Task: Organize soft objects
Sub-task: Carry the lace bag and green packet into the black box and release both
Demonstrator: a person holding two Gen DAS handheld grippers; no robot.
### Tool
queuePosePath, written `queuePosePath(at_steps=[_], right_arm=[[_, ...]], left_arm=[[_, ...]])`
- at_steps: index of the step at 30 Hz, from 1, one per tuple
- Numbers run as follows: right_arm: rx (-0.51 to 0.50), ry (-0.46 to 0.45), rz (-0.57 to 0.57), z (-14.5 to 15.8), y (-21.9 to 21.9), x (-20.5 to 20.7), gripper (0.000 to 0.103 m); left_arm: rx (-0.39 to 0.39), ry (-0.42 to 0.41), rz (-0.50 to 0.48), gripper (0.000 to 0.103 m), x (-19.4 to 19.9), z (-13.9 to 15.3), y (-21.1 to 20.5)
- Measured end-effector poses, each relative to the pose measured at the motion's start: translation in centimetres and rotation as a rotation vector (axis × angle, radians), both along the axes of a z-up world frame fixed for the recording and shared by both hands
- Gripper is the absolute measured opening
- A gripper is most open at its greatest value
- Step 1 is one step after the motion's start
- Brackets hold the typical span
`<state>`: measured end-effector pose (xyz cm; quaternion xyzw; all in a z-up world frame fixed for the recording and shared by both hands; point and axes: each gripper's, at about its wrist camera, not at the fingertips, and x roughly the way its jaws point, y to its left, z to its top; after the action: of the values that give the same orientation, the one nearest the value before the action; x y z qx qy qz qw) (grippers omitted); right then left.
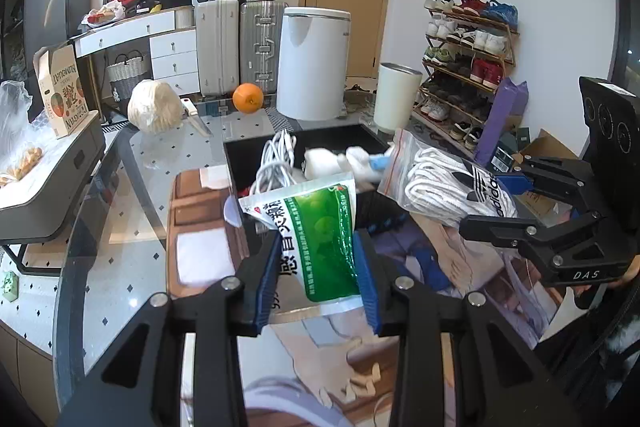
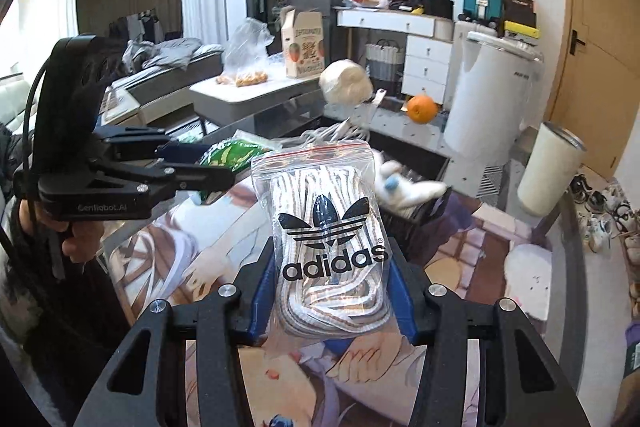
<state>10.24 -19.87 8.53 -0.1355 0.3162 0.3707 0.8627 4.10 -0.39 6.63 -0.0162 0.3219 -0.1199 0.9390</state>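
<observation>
A: Two soft packets are in your grippers now, one in each. Your left gripper (image 1: 316, 267) is clamped on the green sachet (image 1: 312, 239); the blue pads (image 1: 366, 283) press its two sides and it stands up between them, clear of the mat.

B: And the right one?

A: Your right gripper (image 2: 332, 291) is clamped on the zip bag of white laces (image 2: 328, 235). You hold it low, near the bottom, so the sealed top points up and away from you.

B: Where should they go?

A: I think into the black tray (image 1: 240, 163) just in front of both packets. White cable (image 1: 276, 163) and a white plush toy (image 1: 340, 163) already lie inside, so I judge it is the place for soft things.

B: Why are the packets held so high?

A: Probably so they can pass over the tray wall. Beyond it, on the glass table (image 1: 132, 179), stand an orange (image 1: 248, 98) and a white cup (image 1: 396, 95), well apart from your packets.
</observation>
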Motion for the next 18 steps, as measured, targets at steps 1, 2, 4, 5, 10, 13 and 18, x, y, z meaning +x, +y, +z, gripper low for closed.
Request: queuePosePath(at_steps=[1, 2, 4, 5, 10, 13, 18], right_arm=[[0.0, 0.001, -0.009, 0.1, 0.0, 0.4, 0.05], [0.0, -0.006, -0.023, 0.2, 0.1, 0.8, 0.05], [-0.002, -0.008, -0.064, 0.7, 0.3, 1.7, 0.05], [-0.003, -0.011, -0.076, 0.9, 0.3, 2.0, 0.05], [-0.004, -0.014, -0.136, 1.9, 0.7, 4.4, 0.05], [-0.014, -0.011, -0.155, 2.0, 1.0, 5.7, 0.05], [-0.033, 0.009, -0.171, 1.3, 1.9, 7.8, 0.05]], left_arm=[[-0.002, -0.003, 0.002, 0.035, 0.4, 0.2, 0.0], [-0.003, -0.007, 0.001, 0.035, 0.8, 0.4, -0.1], [0.003, -0.019, 0.0, 0.035, 1.6, 0.7, -0.3], [0.01, -0.02, 0.001, 0.035, 2.1, 0.8, -0.4], [-0.006, -0.011, 0.015, 0.035, 4.1, 0.9, -0.1], [-0.003, -0.016, 0.021, 0.035, 4.7, 0.9, 0.1], [-0.005, -0.016, 0.039, 0.035, 6.0, 0.9, 0.6]])
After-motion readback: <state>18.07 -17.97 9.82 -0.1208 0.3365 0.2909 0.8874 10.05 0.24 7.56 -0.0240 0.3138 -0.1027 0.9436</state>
